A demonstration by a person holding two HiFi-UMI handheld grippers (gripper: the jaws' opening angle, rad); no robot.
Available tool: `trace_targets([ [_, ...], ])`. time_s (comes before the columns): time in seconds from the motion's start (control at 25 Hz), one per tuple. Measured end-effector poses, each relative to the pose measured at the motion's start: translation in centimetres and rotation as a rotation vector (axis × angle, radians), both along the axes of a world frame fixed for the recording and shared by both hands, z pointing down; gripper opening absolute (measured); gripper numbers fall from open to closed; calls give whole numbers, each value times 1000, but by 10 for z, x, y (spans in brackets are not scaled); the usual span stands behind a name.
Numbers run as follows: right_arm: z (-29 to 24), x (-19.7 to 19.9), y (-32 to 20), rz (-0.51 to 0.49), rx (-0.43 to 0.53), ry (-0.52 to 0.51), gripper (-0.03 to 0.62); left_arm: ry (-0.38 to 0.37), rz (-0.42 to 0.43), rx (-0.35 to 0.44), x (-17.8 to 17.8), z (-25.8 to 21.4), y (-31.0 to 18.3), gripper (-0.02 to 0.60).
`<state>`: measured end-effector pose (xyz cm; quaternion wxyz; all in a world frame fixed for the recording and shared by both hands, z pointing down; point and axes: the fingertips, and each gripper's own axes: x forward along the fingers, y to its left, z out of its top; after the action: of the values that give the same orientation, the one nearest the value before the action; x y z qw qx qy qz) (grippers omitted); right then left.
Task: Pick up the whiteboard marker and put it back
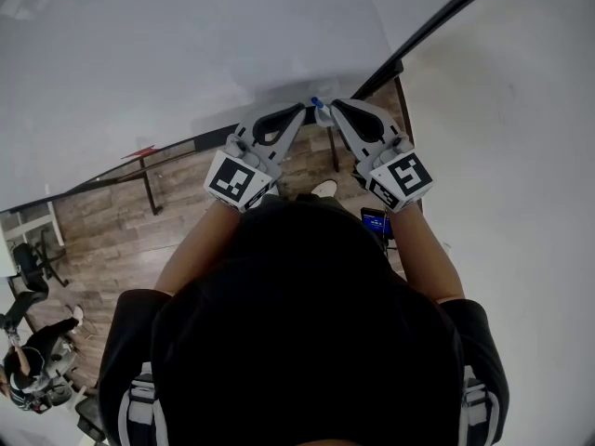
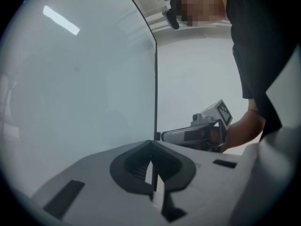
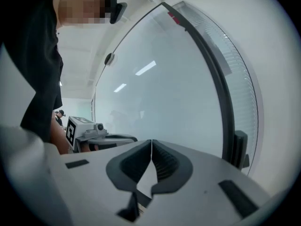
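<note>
Grey tongs, two, left tongs and right tongs closed; one whiteboard.

No legible text, label, brand, number or sign in any view.

The person is wearing a black short-sleeved shirt with grey-and-white striped bands at the sleeves. The left gripper and right gripper are showing light grey shells, black ribbed jaw pads and white cubes with black square markers.
</note>
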<state>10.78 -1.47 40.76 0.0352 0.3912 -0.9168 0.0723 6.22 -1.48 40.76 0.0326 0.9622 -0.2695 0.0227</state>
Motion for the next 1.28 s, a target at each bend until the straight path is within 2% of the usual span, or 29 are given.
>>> trace_targets([
  [0.16, -18, -4, 6, 32, 23, -3, 2, 29, 59, 16, 1, -13, 1, 3],
  [0.32, -29, -6, 1, 59, 40, 16, 2, 15, 77, 34, 4, -29, -7, 3],
  [0.6, -33, -2, 14, 92, 73, 5, 2, 39, 137, 28, 13, -25, 5, 3],
  [0.88, -41, 7, 29, 98, 116, 3, 0, 32, 141, 57, 21, -31, 19, 3],
  [1.08, -36, 17, 27, 99, 105, 14, 0, 23, 145, 60, 34, -30, 18, 3],
  [1.28, -33, 12, 29, 102, 101, 14, 0, 36, 149, 54, 28, -32, 20, 3],
])
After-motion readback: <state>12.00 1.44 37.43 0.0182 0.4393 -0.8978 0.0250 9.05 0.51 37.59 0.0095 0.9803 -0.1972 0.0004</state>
